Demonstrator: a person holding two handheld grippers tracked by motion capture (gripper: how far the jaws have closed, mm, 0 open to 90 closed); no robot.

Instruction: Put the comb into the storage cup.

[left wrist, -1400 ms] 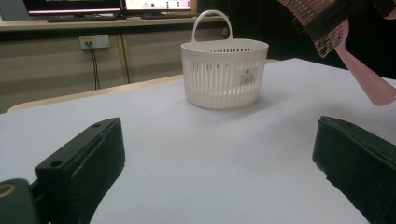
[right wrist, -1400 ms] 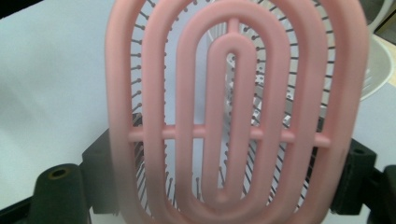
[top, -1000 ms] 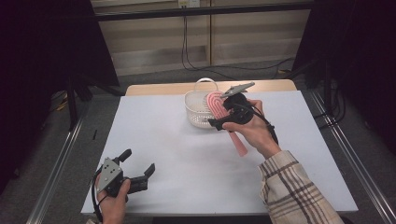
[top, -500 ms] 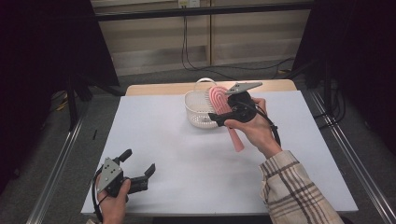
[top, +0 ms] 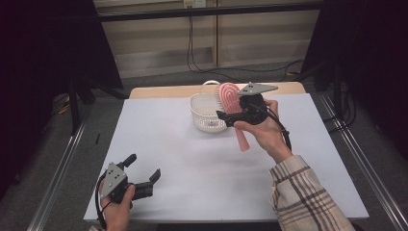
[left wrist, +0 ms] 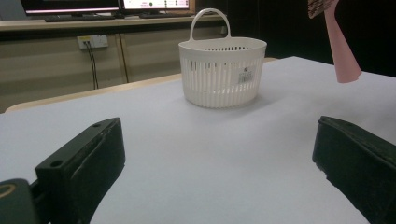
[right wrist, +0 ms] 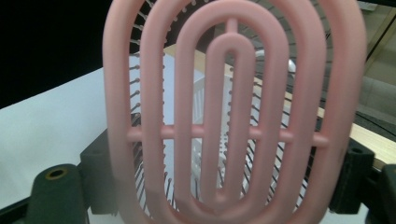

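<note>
Hairbrush: pink plastic, vented oval head made of nested loops with one crossbar, thin dark-tipped bristles, handle that flares toward its end. My right tongs are pinching it near the base of the head, jaws pressed in from both sides. It's held in the air above the white table, just beside the white basket at its 3 o'clock in the high view, head overlapping the basket rim from that camera.

Long axis is steeply tilted, near upright. Head up toward 12 o'clock in the high view, handle end down toward 5 o'clock, clear of the table. Right gripper view looks at the smooth back of the head; bristles point away from that camera, toward the basket seen through the slots.

Near to far in the high view: my left tongs at the near left corner of the table, spread wide, nothing between the jaws, resting low at the table surface. Then the right hand with the brush past table centre. Then the basket, slatted sides, loop handle up, standing upright near the far edge.

Hard to read: the right jaws are mostly covered by the head. Left gripper view cuts the brush off at the top edge, leaving only the handle. Basket interior can't be made out. Small label on the basket wall is illegible.
</note>
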